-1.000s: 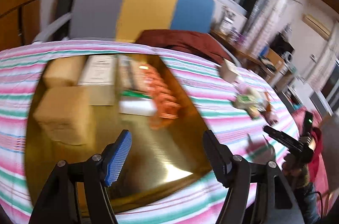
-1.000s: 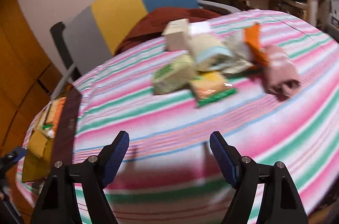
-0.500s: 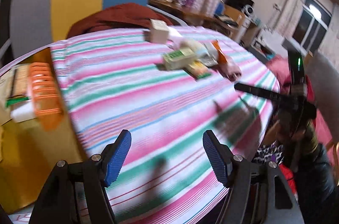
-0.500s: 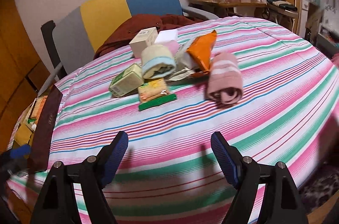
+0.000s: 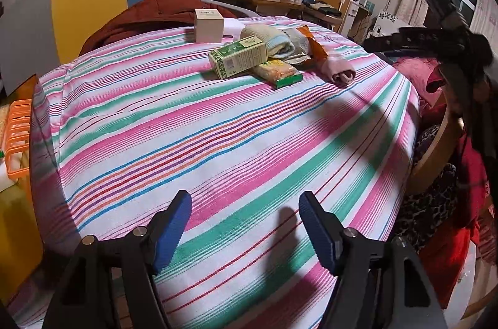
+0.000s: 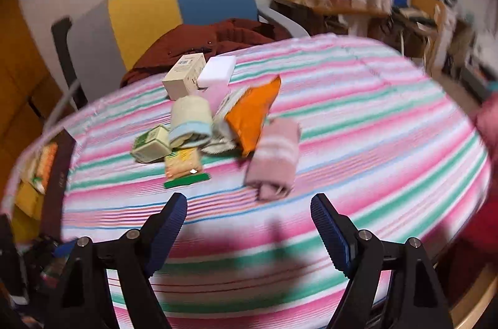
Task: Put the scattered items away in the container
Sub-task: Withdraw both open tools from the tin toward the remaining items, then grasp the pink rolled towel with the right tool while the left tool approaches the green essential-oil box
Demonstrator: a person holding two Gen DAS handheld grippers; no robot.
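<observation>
Both hand-held grippers, left (image 5: pixel 244 206) & right (image 6: pixel 249 209), were released w/ nothing held, aimed at clustered items incl. green carton (image 5: pixel 238 56), pink rolled cloth (image 6: pixel 275 156), awaiting pickup.

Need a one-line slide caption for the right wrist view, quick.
Open right gripper faces the pile on the striped tablecloth: pink rolled towel nearest, beside an orange packet.
</observation>
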